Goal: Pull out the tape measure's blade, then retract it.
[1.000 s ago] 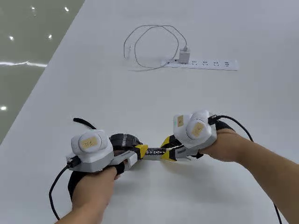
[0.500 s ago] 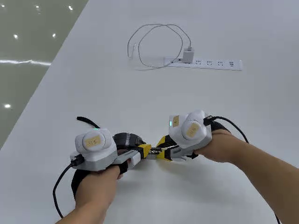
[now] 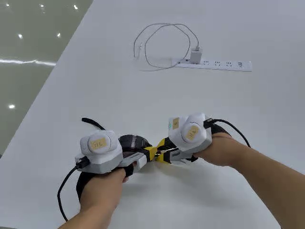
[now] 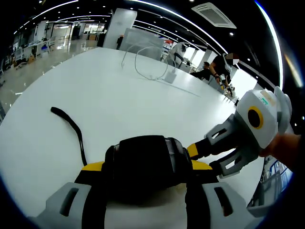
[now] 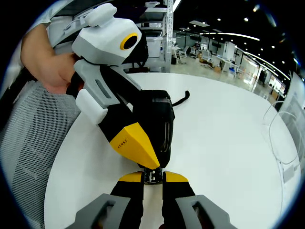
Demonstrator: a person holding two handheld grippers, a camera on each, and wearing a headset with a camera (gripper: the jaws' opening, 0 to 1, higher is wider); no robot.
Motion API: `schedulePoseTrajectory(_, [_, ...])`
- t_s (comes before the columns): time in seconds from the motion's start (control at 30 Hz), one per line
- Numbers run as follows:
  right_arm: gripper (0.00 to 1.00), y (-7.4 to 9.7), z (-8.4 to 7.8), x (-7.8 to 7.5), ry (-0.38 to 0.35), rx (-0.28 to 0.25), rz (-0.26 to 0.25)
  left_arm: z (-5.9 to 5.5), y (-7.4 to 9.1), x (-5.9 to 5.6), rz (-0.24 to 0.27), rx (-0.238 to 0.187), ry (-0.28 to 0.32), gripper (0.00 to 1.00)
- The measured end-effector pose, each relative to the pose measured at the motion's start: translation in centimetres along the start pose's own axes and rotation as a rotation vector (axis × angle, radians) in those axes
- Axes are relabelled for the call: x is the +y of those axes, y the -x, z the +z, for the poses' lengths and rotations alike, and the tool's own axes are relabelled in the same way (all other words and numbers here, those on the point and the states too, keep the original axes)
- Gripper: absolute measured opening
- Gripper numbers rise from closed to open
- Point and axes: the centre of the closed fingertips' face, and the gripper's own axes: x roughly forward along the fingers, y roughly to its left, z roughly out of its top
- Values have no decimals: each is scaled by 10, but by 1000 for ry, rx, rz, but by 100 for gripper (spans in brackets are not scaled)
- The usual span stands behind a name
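We find the tape measure (image 4: pixel 143 155), a black case, lying low on the white surface (image 3: pixel 190 105) at the near edge of the workspace, clamped in the left gripper (image 4: pixel 146 168). That gripper's yellow-tipped fingers (image 4: pixel 93 166) are closed against the case, one on each side, with the case filling the gap between them. At the mouth of the tape measure, the blade (image 5: pixel 153 174) shows as a very short stub; we cannot read any markings on it. The right gripper (image 5: pixel 153 179) meets the tape measure head-on from the opposite side, its fingers (image 5: pixel 131 177) drawn nearly together and pinching the blade's end, just beside the case mouth. A hand (image 3: pixel 102 188) holds the left gripper on the near side of the tape measure, and a second hand (image 3: pixel 221 150) holds the right gripper to the other side of it. A black strap (image 4: pixel 71 129) trails from the tape measure across the surface, curving away from the grippers. Well apart from the tape measure, toward the far side of the surface, lies a white power strip (image 3: pixel 224 64) with a charger (image 3: pixel 196 53) plugged into it, and a thin white cable (image 3: pixel 164 28) looping from the charger.
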Motion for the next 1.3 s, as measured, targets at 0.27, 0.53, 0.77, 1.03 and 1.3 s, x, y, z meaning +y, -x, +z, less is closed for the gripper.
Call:
schedulePoseTrajectory(0.27, [10, -3, 3, 0, -1, -7, 0, 0, 0, 0, 2, -2, -2, 63])
schedulePoseTrajectory(0.53, [11, -4, 2, 1, -16, -10, -10, 0, 0, -1, 6, -2, -10, 63])
schedulePoseTrajectory(0.77, [11, -4, 2, 1, -32, -6, -14, 0, 0, -1, 8, -2, -12, 64])
schedulePoseTrajectory(1.03, [12, -4, 2, 2, -39, -3, -18, 0, 0, -1, 0, -2, -23, 64])
schedulePoseTrajectory(1.3, [20, -1, 1, 1, -59, -1, -24, 1, 1, -2, -20, -2, -30, 64])
